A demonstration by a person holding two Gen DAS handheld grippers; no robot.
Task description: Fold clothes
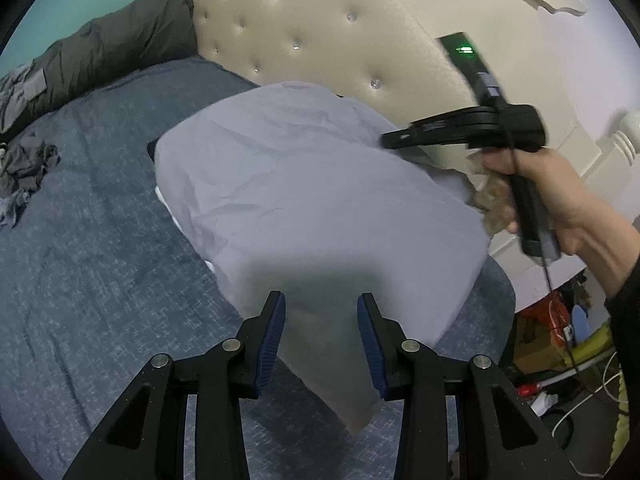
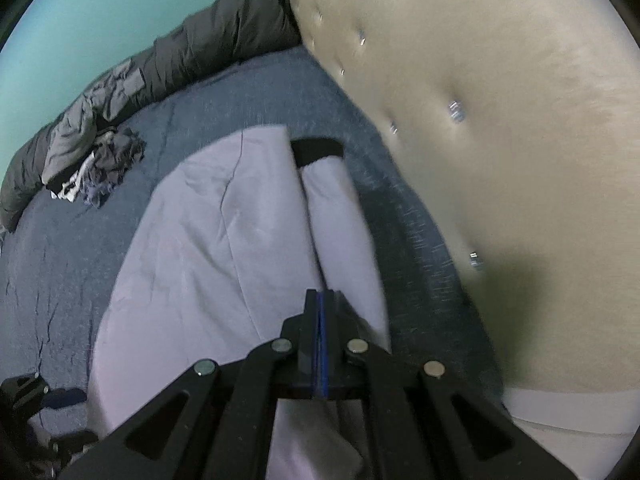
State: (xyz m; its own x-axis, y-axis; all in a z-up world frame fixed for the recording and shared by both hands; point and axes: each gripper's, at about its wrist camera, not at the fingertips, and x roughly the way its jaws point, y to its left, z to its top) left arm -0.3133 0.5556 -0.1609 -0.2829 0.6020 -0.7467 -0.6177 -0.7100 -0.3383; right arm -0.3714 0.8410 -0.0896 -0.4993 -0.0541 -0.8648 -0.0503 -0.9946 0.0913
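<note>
The left gripper (image 1: pixel 321 304) has its 2 blue-padded fingers (image 1: pixel 273 332) spread apart, with nothing between them; it hangs just above the near edge of a pale lavender garment (image 1: pixel 304 184). The right gripper (image 2: pixel 321 304) has its fingers pressed together. In its own view they sit over the garment's folded edge (image 2: pixel 340 232), but motion blur hides whether cloth is pinched there. In the left wrist view the right gripper (image 1: pixel 390 140) is seen from the side, touching the far right part of the garment, held by a hand (image 1: pixel 552 196) in a dark sleeve.

The garment lies spread on a blue bedspread (image 1: pixel 100 280), with 1 long fold running down it near the headboard side. A cream tufted headboard (image 1: pixel 320 32) stands just beyond. A dark quilt (image 1: pixel 120 48) is bunched along the far edge of the bed, and a small heap of grey clothes (image 2: pixel 112 160) lies near it, well apart from the lavender garment.
</note>
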